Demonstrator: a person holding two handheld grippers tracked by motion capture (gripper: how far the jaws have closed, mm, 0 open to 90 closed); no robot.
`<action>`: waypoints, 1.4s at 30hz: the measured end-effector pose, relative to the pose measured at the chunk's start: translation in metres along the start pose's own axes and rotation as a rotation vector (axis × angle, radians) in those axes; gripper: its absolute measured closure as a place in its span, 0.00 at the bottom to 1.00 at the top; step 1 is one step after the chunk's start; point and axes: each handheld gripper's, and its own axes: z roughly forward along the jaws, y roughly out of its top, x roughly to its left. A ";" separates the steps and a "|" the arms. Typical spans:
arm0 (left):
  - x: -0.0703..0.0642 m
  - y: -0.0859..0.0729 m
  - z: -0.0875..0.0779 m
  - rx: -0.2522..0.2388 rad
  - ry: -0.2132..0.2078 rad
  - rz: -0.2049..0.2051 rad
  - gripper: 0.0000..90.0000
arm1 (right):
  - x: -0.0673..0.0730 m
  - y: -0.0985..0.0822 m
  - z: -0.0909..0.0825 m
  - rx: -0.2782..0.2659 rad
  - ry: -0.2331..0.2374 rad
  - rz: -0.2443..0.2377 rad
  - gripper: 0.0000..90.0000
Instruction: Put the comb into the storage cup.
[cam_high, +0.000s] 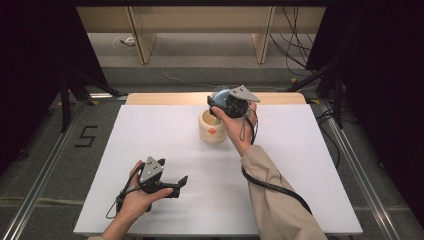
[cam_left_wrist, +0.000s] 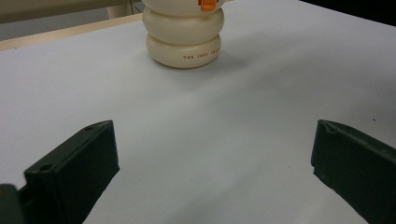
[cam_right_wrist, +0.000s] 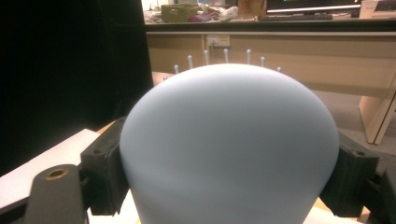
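A cream, ring-ribbed pot (cam_high: 211, 131) with an orange knob and small orange lettering stands on the white board, back of centre; the left gripper view shows this pot (cam_left_wrist: 184, 39) from the side. My right gripper (cam_high: 219, 100) hovers just above and behind the pot, shut on a pale blue domed brush (cam_high: 220, 93) with white-tipped bristles. In the right gripper view the blue dome (cam_right_wrist: 229, 140) sits pinched between both black jaws of that gripper (cam_right_wrist: 229, 156). My left gripper (cam_high: 179, 186) rests low at the front left, open, with bare board between the jaws of that gripper (cam_left_wrist: 212, 154).
The white board (cam_high: 300, 165) covers a wooden table whose edge (cam_high: 165, 98) shows at the back. Black curtains hang on both sides. Metal rails run along the floor, with a taped figure 5 (cam_high: 86, 136) at left. Wooden bench legs and cables lie beyond.
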 end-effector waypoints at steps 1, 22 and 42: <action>0.000 0.000 0.000 0.000 0.000 0.000 0.00 | 0.000 0.000 -0.001 0.001 0.002 0.000 0.22; 0.001 -0.001 0.001 0.004 0.002 0.000 0.00 | -0.008 -0.001 -0.014 0.019 0.038 0.014 0.17; 0.000 0.000 0.001 0.004 0.003 0.000 0.00 | -0.008 0.001 -0.025 0.058 0.077 -0.022 0.06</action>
